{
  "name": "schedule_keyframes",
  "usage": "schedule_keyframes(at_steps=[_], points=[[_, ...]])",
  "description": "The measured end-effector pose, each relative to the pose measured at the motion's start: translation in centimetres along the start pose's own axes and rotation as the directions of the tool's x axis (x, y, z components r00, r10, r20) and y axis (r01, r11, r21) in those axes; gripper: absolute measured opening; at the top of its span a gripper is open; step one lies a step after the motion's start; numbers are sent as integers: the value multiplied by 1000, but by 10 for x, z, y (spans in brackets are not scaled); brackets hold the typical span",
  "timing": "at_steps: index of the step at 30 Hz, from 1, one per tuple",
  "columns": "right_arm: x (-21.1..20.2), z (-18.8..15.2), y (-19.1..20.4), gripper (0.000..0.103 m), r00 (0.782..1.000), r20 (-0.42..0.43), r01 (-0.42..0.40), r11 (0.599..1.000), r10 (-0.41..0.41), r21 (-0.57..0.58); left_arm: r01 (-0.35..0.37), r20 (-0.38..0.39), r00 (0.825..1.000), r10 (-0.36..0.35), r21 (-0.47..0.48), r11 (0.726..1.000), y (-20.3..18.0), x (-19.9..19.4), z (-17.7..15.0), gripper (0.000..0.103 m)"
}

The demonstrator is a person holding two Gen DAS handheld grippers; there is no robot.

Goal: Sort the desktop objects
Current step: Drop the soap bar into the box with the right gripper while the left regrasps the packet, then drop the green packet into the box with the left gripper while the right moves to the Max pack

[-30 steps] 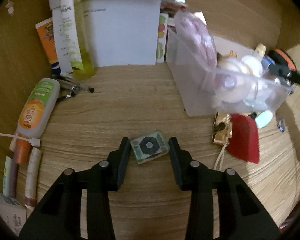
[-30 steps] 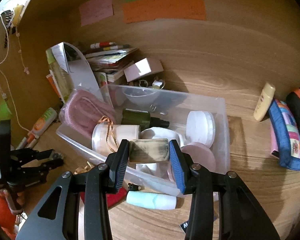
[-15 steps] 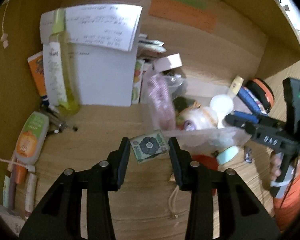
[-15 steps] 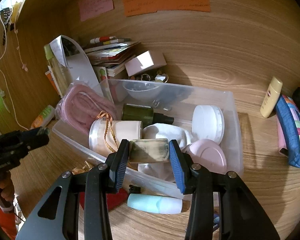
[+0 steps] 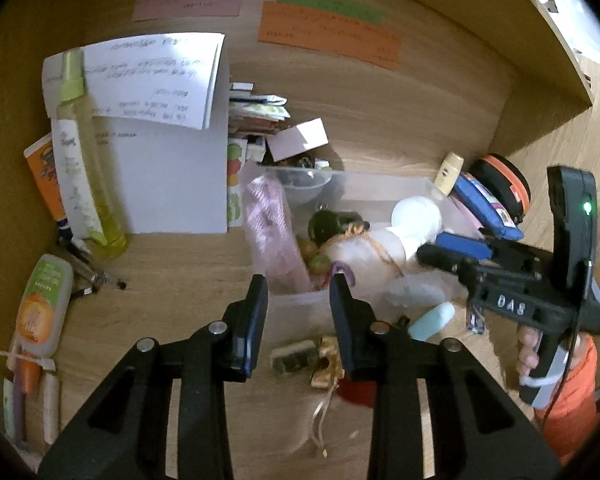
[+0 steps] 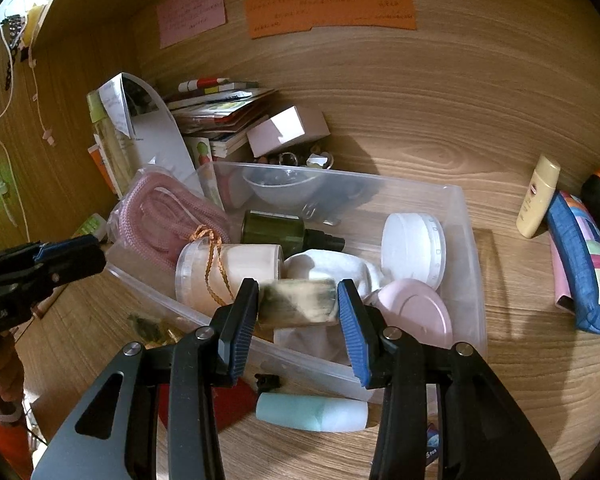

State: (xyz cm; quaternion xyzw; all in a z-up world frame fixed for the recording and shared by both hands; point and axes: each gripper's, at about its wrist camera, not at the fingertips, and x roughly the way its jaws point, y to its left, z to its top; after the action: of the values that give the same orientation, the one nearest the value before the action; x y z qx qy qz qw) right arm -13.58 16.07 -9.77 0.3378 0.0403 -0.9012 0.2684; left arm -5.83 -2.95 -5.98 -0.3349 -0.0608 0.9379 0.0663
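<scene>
Left tongs open and empty, above the near-left corner of the clear bin; a small patterned packet lies on the tabletop just outside the bin's near wall. Right tongs clamp a marbled cylinder above the crowded bin's near wall. Risk: released here, it could roll off the white cloth or hit the rim and fall out.

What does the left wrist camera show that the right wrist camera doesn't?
Left only: the clippers on the desk, left of the bin. Right only: the block clamped between the right gripper jaws, and the pink compact in the bin. Both: the bin, the green bottle inside it and the mint tube in front of it.
</scene>
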Motion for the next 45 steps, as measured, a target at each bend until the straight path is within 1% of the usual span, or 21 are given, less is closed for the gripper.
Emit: schedule_keyframes(at_steps=[2, 3, 5, 6, 11, 12, 13, 14, 17, 20, 25, 26, 29, 30, 32, 34, 36, 38, 41, 45], points=[[0, 0, 0, 41, 1000, 2, 10, 1000, -10, 0, -17, -20, 1000, 17, 12, 1000, 1, 0, -8, 31], [0, -1, 0, 45, 1000, 4, 16, 1000, -16, -2, -19, -44, 999, 19, 12, 1000, 2, 2, -14, 31], [-1, -1, 1, 48, 1000, 8, 13, 1000, -13, -4, -21, -79, 997, 21, 4, 1000, 5, 8, -22, 31], [-1, -1, 1, 48, 1000, 9, 15, 1000, -15, -4, -23, -105, 994, 23, -1, 1000, 6, 14, -27, 31], [-2, -1, 3, 49, 1000, 18, 23, 1000, -22, -9, -15, -181, 984, 5, -52, 999, 11, 35, -42, 32], [-2, -1, 3, 49, 1000, 19, 22, 1000, -22, -9, -9, -187, 982, -3, -64, 998, 11, 38, -43, 32], [-2, -1, 3, 49, 1000, 19, 23, 1000, -23, -9, -8, -184, 983, -5, -71, 997, 11, 39, -43, 38], [-2, -1, 3, 49, 1000, 20, 23, 1000, -23, -9, -9, -185, 983, -5, -75, 997, 11, 40, -43, 40], [-3, -2, 3, 50, 1000, 20, 24, 1000, -24, -11, -3, -183, 983, -11, -73, 997, 7, 42, -44, 40], [-3, -3, 4, 54, 1000, 21, 15, 1000, -15, -10, -2, -187, 982, -10, -65, 998, 2, 47, -46, 41], [-6, -4, 9, 59, 999, 35, 39, 999, -38, -33, -44, -217, 976, 29, -62, 997, 0, 65, -48, 40], [-7, -4, 9, 62, 999, 37, 36, 999, -35, -36, -55, -210, 977, 41, -59, 997, 0, 66, -49, 37], [-10, -5, 12, 69, 998, 45, 38, 998, -36, -49, -68, -203, 977, 58, -43, 997, -2, 66, -50, 36], [-11, -5, 14, 73, 998, 47, 41, 997, -38, -58, -61, -192, 980, 53, -38, 997, -2, 64, -51, 36], [-11, -5, 16, 76, 998, 42, 41, 997, -38, -72, -51, -179, 983, 41, -49, 998, 1, 59, -53, 33], [-13, -5, 18, 77, 998, 43, 42, 995, -39, -86, -42, -168, 985, 30, -63, 997, 4, 53, -55, 33], [-17, -4, 19, 82, 998, 48, 47, 995, -43, -91, -37, -154, 988, 26, -71, 997, 6, 46, -56, 33], [-22, -3, 18, 83, 997, 57, 55, 994, -50, -89, -25, -135, 991, 14, -81, 996, 8, 38, -56, 33], [-33, -3, 16, 85, 994, 81, 75, 993, -68, -87, -13, -98, 995, 6, -76, 997, 8, 23, -51, 33], [-45, -9, 5, 92, 991, 92, 103, 993, -98, -53, 5, -56, 998, -8, -62, 998, 1, 10, -40, 33]])
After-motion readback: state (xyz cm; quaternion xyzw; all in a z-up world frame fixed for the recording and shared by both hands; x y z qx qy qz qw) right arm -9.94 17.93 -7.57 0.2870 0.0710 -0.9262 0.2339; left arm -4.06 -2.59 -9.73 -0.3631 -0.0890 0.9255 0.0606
